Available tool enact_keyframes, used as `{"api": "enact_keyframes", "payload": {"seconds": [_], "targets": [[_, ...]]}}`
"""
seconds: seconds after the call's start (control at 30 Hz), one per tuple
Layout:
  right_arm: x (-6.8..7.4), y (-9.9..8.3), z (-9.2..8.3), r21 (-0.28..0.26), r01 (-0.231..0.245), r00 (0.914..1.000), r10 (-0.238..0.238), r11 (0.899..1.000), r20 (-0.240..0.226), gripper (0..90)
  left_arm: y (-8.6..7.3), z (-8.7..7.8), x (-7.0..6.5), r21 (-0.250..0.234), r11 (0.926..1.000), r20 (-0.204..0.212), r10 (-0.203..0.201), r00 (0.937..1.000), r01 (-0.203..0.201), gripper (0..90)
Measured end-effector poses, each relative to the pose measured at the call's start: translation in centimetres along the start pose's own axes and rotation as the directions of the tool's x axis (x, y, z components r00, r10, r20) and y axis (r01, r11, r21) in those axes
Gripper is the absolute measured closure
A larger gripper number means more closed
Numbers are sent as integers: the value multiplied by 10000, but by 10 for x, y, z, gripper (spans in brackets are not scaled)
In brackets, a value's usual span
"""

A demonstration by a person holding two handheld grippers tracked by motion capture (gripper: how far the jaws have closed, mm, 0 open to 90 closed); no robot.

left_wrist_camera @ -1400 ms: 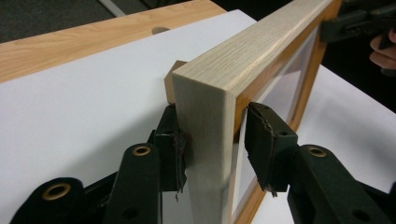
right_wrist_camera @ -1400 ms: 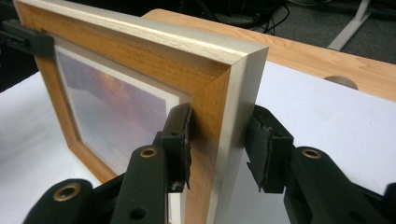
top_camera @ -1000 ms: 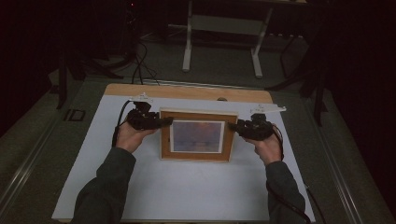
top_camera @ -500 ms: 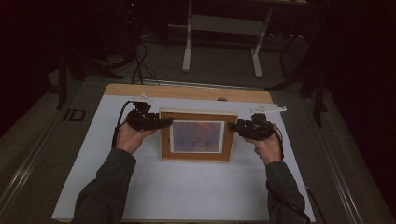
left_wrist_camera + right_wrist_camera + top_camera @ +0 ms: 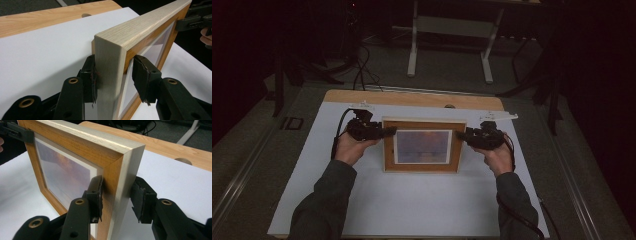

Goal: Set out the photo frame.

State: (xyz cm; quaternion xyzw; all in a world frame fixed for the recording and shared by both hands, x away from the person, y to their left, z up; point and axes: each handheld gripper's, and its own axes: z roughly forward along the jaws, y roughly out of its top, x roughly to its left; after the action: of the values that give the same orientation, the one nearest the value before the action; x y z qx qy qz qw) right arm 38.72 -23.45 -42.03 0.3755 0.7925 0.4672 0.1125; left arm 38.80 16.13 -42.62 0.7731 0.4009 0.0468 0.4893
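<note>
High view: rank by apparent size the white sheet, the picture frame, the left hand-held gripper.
1. white sheet, covering most of the table.
2. picture frame, held between both hands.
3. left hand-held gripper, clearly smallest, at the frame's left edge.
No close calls.

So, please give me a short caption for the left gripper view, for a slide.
Left tool straddling the side rail of a wooden picture frame above the white tabletop.
</note>
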Motion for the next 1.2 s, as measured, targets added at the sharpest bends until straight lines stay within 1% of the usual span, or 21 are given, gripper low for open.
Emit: {"api": "enact_keyframes", "payload": {"seconds": [0.2, 0.3, 0.37, 0.53, 0.63, 0.73, 0.77, 0.8, 0.87, 1.03, 1.2], "targets": [[0, -1, -2, 11, 39, 9999, -39, 10000, 137, 588, -1, -2, 0, 112, 9999, -102, -24, 9999, 25, 560], [-1, -2, -5, -14, 4, 9999, -4, 10000, 121, 573, -3, -3, 1, 51, 10000, -90, -36, 10000, 37, 545], [-2, -2, -6, 11, 29, 10000, -29, 10000, 95, 566, -5, -8, 2, -85, 9999, -55, -100, 9999, 99, 543], [-3, -2, -10, 56, 16, 10000, -16, 10000, 93, 561, -6, -14, 1, -230, 9997, -33, -11, 10000, 10, 539], [-4, -3, -13, 54, 42, 10000, -42, 10000, 28, 565, -7, -20, 1, -308, 9995, -52, 59, 10000, -60, 539], [-4, -3, -15, 43, 34, 10000, -33, 10000, -28, 578, -8, -23, 2, -327, 9995, -121, 31, 9999, -35, 544], [-4, -3, -15, 61, 14, 10000, -13, 10000, -56, 582, -9, -25, 2, -336, 9994, -246, 36, 9997, -44, 544], [-5, -4, -16, 103, 4, 9999, -3, 9999, -147, 592, -9, -27, 3, -370, 9993, -228, 17, 9997, -25, 549], [-5, -4, -17, 136, 44, 9998, -42, 9999, -185, 599, -10, -29, 3, -379, 9993, -276, 30, 9996, -40, 550], [-6, -4, -22, 151, 60, 9998, -58, 9999, -186, 628, -13, -35, 3, -415, 9991, -423, 92, 9991, -109, 553], [-9, -8, -27, 240, 62, 9998, -58, 9997, -166, 646, -16, -44, 4, -480, 9987, -710, 160, 9973, -194, 556]]}}
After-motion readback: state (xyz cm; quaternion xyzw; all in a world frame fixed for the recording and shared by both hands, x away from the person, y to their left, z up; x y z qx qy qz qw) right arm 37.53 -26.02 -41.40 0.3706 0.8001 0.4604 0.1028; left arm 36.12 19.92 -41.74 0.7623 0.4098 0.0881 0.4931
